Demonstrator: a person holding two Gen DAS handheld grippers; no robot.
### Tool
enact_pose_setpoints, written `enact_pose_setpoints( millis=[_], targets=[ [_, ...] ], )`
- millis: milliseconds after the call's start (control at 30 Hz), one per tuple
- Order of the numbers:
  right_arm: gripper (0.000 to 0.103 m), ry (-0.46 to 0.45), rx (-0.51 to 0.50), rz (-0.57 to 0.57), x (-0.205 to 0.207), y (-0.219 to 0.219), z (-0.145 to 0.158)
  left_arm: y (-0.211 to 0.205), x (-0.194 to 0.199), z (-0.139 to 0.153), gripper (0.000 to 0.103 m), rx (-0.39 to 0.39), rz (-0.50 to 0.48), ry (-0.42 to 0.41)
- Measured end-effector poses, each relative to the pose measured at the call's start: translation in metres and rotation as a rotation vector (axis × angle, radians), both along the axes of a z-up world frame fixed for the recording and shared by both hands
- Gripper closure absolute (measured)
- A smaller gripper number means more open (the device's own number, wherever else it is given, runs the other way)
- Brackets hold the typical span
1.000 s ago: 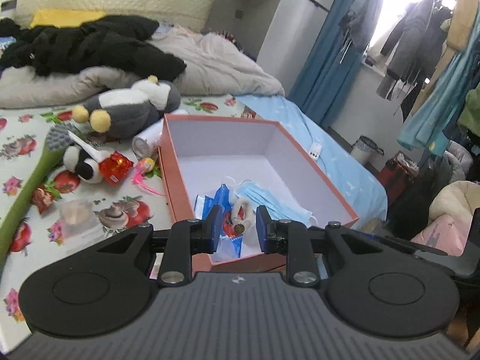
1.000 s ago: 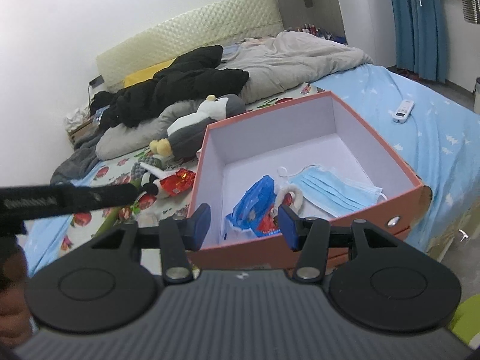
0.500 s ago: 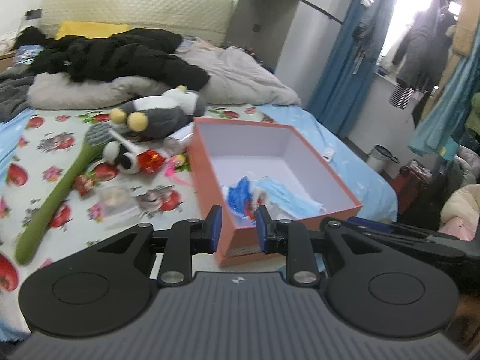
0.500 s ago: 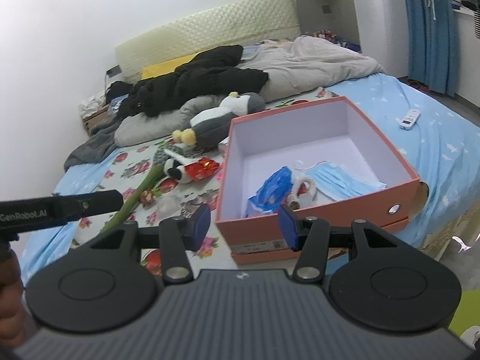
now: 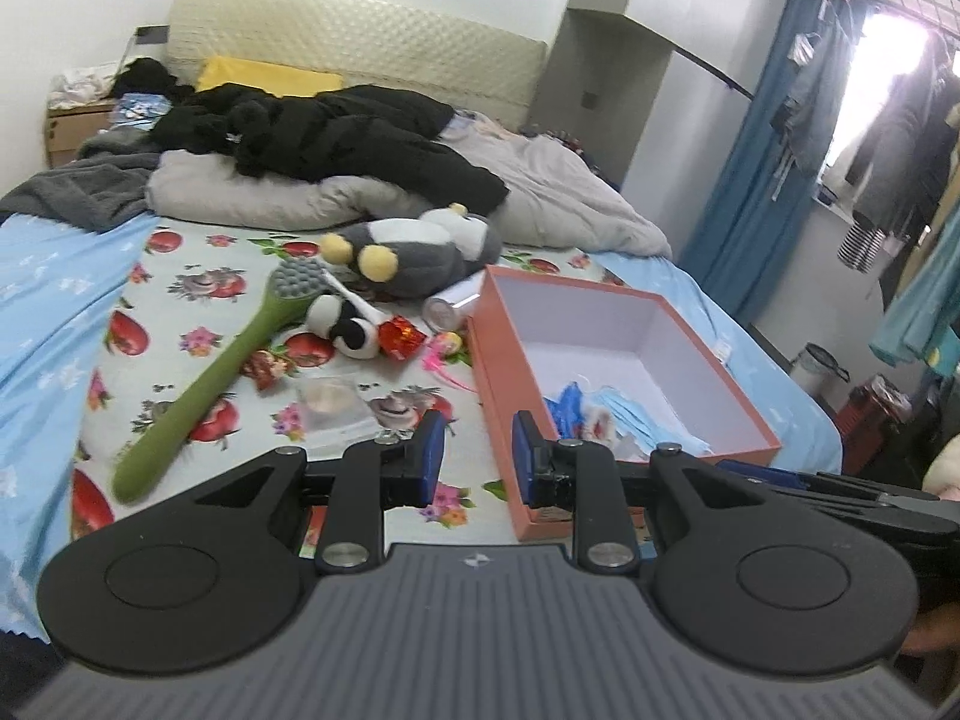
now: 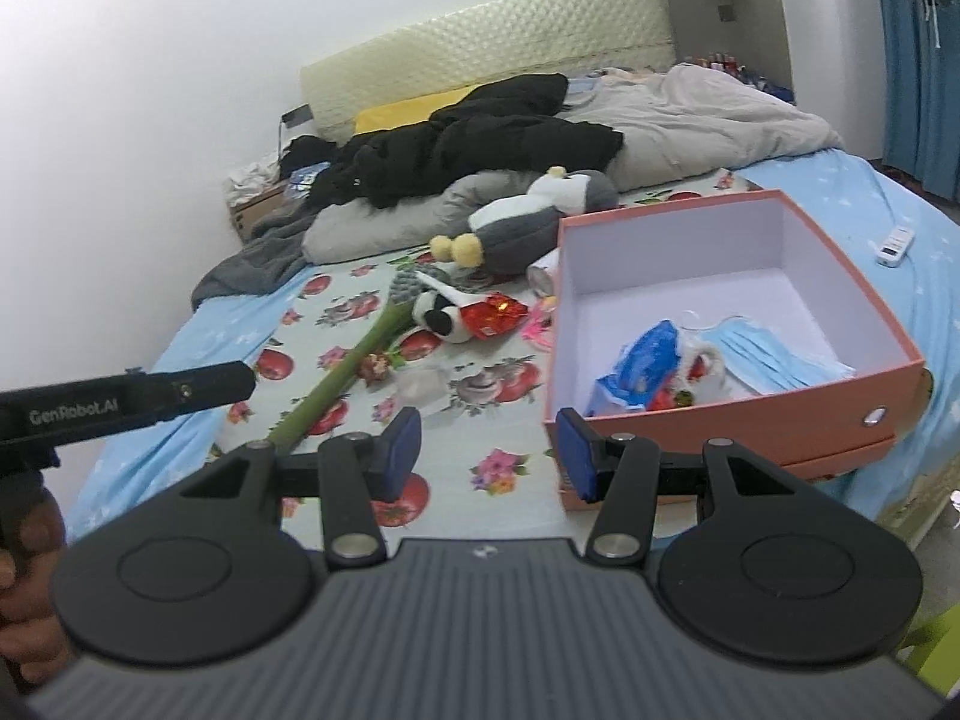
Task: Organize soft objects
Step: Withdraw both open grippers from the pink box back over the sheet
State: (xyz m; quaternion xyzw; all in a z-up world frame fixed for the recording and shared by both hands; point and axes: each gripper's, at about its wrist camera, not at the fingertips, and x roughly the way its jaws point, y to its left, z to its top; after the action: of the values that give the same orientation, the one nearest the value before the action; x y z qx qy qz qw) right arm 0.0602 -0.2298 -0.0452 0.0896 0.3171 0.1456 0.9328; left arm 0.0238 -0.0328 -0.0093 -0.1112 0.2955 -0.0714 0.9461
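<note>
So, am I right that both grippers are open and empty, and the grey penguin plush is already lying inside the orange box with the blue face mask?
Not quite: the penguin plush lies on the bed outside the orange box, beyond its far corner, as the right wrist view shows. The rest holds: the left gripper and right gripper are open and empty, and the face mask is in the box.

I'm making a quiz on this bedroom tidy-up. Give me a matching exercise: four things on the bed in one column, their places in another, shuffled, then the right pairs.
Things:
1. blue face mask
2. penguin plush
3. green long-handled brush
4. white remote control

Places:
A. on the plain blue sheet, on the far side of the orange box from the toys
B. lying on the floral sheet, grey head pointing towards the pillows
C. inside the orange box
D. on its side at the foot of the grey pillow

Pairs: 1-C, 2-D, 3-B, 4-A
</note>
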Motion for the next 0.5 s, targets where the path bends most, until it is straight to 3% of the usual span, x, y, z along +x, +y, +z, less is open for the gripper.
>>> enact_pose_setpoints(
  millis=[500],
  targets=[
    [0.050, 0.071, -0.034, 0.157, 0.015, 0.055, -0.025, 0.051, -0.002, -0.034, 0.074, -0.047, 0.163, 0.040]
  ],
)
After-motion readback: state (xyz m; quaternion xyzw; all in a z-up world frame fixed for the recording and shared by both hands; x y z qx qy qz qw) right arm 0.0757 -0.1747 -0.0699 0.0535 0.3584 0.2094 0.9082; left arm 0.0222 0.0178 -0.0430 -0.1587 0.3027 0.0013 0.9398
